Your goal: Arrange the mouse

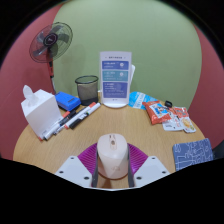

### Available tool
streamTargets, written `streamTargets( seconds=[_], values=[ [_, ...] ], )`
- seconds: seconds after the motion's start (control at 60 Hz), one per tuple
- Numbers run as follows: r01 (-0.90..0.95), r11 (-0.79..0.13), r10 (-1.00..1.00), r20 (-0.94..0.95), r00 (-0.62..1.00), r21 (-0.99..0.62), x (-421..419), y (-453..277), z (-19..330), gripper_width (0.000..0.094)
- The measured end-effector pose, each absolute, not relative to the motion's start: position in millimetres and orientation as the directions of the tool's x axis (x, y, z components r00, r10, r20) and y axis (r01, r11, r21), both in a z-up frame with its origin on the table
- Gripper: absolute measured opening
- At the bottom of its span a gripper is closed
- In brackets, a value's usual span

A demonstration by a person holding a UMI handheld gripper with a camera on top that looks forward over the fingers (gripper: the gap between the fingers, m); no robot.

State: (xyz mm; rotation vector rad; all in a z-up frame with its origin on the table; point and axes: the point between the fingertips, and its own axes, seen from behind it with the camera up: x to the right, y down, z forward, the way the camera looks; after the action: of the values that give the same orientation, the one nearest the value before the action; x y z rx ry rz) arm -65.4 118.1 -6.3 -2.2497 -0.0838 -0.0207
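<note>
**Mouse held at the near edge of the round table**

Between the two fingers, at the table's near edge, sits the pale beige, rounded plastic mouse [112,157]. The gripper [112,163] is closed about it, the magenta pads [90,158] pressing its flanks on both sides, so it appears to be carried rather than resting free. Holding it lengthwise along the fingers probably keeps its nose pointing across the round wooden table [120,128] toward the open middle, a likely spot to set it down.

Just right of the fingers lies a dark patterned mat [193,153]. Beyond are black markers [78,116], a white tissue box [40,112], a blue box [67,100], a black mesh bin [87,87], an upright white-and-blue sign [116,76] and colourful snack packets [160,110]. A standing fan [50,43] is behind.
</note>
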Motion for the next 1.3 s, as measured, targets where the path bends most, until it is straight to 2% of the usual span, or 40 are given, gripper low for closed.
streamTargets(
  seconds=[0.067,0.117,0.233,0.317,0.367,0.417,0.5,0.65,0.8,0.917,1.0,1.083,1.117,1.2,1.3],
  values=[
    [0.075,-0.607,0.073,0.038,0.997,-0.791,-69,116,11,0.0399],
    [0.072,-0.568,0.092,0.023,0.995,-0.82,-73,113,37,0.0399],
    [-0.008,-0.457,0.11,-0.065,0.992,-0.889,-68,101,133,0.04],
    [-0.074,-0.373,0.1,-0.119,0.988,-0.925,-33,85,203,0.0399],
    [-0.095,-0.333,0.072,-0.126,0.989,-0.938,1,76,232,0.0398],
    [-0.106,-0.322,0.033,-0.123,0.992,-0.941,41,70,244,0.0396],
    [-0.103,-0.359,-0.046,-0.092,0.995,-0.928,115,57,221,0.0394],
    [-0.083,-0.514,-0.131,-0.018,0.991,-0.854,208,25,116,0.0395],
    [-0.064,-0.607,-0.134,0.023,0.991,-0.792,242,4,34,0.0402],
    [-0.076,-0.662,-0.118,0.004,0.993,-0.745,243,-6,-2,0.0504],
    [-0.068,-0.657,-0.113,0.009,0.994,-0.751,247,-9,4,0.0598],
    [-0.05,-0.638,-0.102,0.02,0.995,-0.769,243,-16,24,0.0869],
    [-0.046,-0.633,-0.104,0.025,0.994,-0.772,243,-21,32,0.0822],
    [-0.035,-0.623,-0.112,0.044,0.993,-0.781,240,-40,59,0.0856],
    [-0.031,-0.607,-0.12,0.052,0.991,-0.794,230,-71,92,0.0836]
  ],
)
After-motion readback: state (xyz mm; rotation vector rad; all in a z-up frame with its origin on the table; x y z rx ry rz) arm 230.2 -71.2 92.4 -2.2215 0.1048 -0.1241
